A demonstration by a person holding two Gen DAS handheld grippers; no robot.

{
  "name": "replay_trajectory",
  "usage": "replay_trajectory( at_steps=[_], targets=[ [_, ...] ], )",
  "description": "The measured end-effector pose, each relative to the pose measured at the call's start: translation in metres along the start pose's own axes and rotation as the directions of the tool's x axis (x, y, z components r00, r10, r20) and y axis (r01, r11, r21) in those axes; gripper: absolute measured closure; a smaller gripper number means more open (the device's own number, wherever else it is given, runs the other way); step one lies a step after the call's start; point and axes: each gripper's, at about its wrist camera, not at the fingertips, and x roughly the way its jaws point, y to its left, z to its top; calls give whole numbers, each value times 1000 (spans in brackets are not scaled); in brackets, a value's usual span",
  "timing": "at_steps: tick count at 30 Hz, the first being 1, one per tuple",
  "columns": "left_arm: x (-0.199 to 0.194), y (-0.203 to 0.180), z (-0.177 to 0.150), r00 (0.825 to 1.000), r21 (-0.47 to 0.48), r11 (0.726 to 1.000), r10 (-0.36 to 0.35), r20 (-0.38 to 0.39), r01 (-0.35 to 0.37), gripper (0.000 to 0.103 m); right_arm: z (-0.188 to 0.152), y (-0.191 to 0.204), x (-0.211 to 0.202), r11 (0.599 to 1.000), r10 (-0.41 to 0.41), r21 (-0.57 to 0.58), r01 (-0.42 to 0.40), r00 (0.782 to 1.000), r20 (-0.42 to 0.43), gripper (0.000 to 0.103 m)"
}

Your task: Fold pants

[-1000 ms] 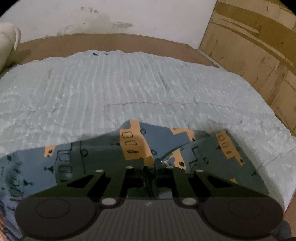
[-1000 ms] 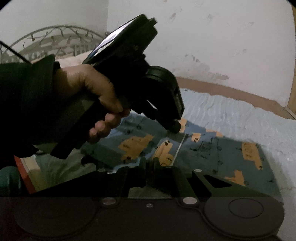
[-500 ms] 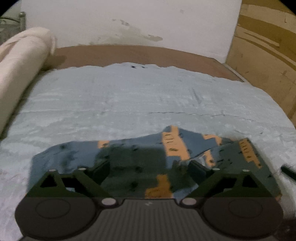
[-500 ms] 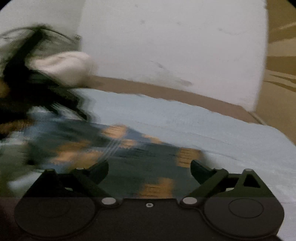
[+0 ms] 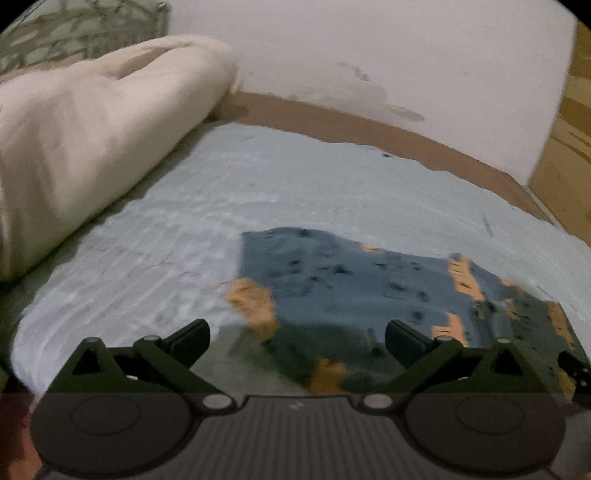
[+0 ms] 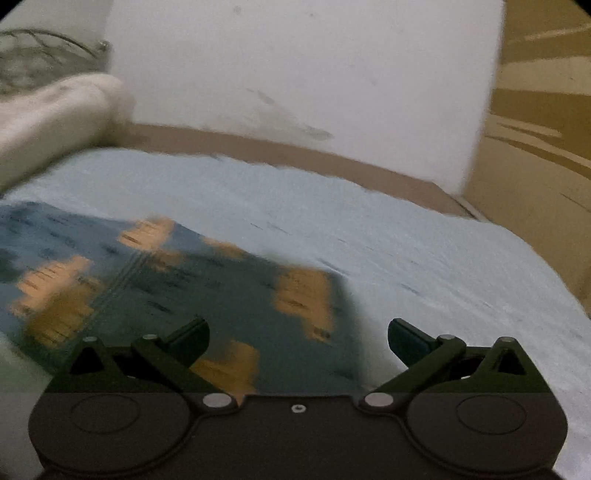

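The pants [image 5: 369, 280] are blue-grey with orange printed patches and lie folded flat on the light blue bedspread [image 5: 258, 184]. In the left wrist view my left gripper [image 5: 297, 338] is open and empty, just in front of the near left part of the pants. In the right wrist view the pants [image 6: 207, 288] fill the lower left. My right gripper [image 6: 297, 338] is open and empty, over their near right corner. The right view is blurred.
A rolled cream blanket [image 5: 92, 129] lies along the left of the bed and shows in the right view [image 6: 55, 118] too. A brown bed edge [image 5: 351, 125] and white wall are behind. A wooden panel [image 6: 535, 129] stands at the right. A metal headboard [image 5: 74, 33] is far left.
Both grippers were shut on the pants a second ago. They have opened, let go and pulled back, and both views have swung left. The pants now lie flat.
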Motion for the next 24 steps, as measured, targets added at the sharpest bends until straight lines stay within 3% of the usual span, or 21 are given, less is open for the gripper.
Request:
replay_trajectory(
  at_steps=[4, 7, 11, 13, 20, 24],
  targets=[
    [7, 17, 1, 1000, -45, 999, -2, -15, 1, 0, 12, 36, 13, 994, 77, -73, -77, 997, -7, 1],
    [15, 21, 4, 1000, -56, 998, -14, -10, 13, 0, 13, 51, 30, 991, 55, -121, -63, 997, -62, 1],
    [25, 25, 6, 999, -83, 996, -36, -15, 35, 1, 9, 50, 25, 995, 46, -84, -52, 997, -63, 1],
    [26, 23, 6, 999, -91, 995, -48, 0, 48, 6, 4, 49, 23, 996, 43, -73, -47, 997, -59, 1],
    [17, -18, 0, 995, 41, 999, -30, 95, 26, 6, -7, 55, 26, 995, 17, -93, -19, 1000, -22, 1],
    [13, -46, -6, 990, 133, 990, -58, 132, 41, 5, -8, 54, 25, 996, 21, -82, -22, 1000, -17, 1]
  ],
)
